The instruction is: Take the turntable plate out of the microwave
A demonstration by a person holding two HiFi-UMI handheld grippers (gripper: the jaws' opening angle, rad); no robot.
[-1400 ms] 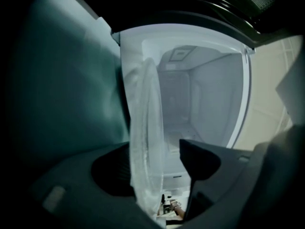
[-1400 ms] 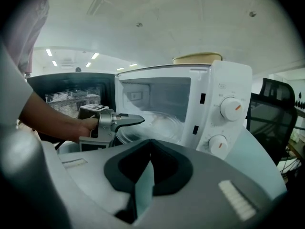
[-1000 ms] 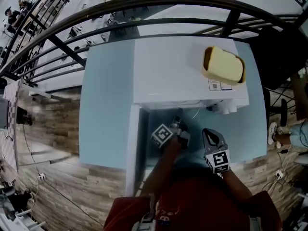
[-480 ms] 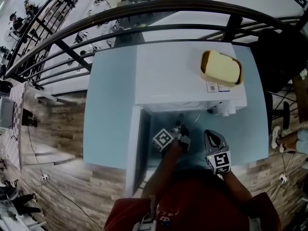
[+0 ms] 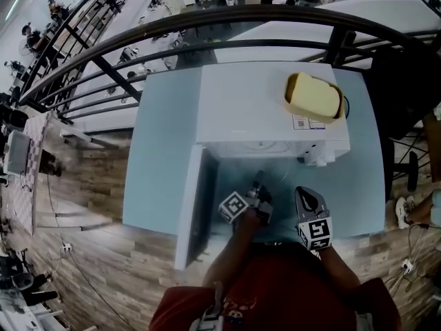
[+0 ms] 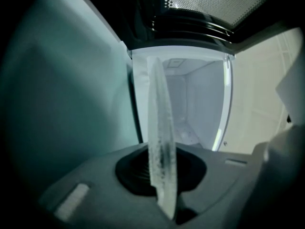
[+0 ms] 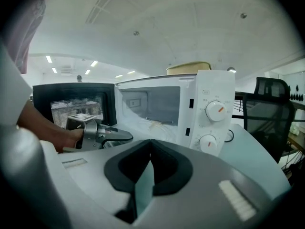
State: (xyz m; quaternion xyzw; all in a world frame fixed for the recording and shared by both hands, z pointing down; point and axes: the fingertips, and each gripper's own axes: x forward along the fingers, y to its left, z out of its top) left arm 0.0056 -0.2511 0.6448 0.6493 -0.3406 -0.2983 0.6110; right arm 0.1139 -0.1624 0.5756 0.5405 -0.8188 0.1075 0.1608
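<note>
The left gripper [image 5: 257, 180] has just been closing its jaws and now pinches the rim of the glass plate [image 6: 161, 175]. The plate shows edge-on between the jaws, at the open mouth of the microwave [image 5: 272, 105]. The door [image 5: 193, 209] stands open at the left. The right gripper [image 5: 304, 193], jaws together and empty, hovers just beside it, in front of the dials [image 7: 215, 112].

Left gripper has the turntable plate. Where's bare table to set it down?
Widest bare table is left of the microwave, beyond its open door. A smaller patch lies front-right, in front of the dials. Between door and right gripper it is crowded.
</note>
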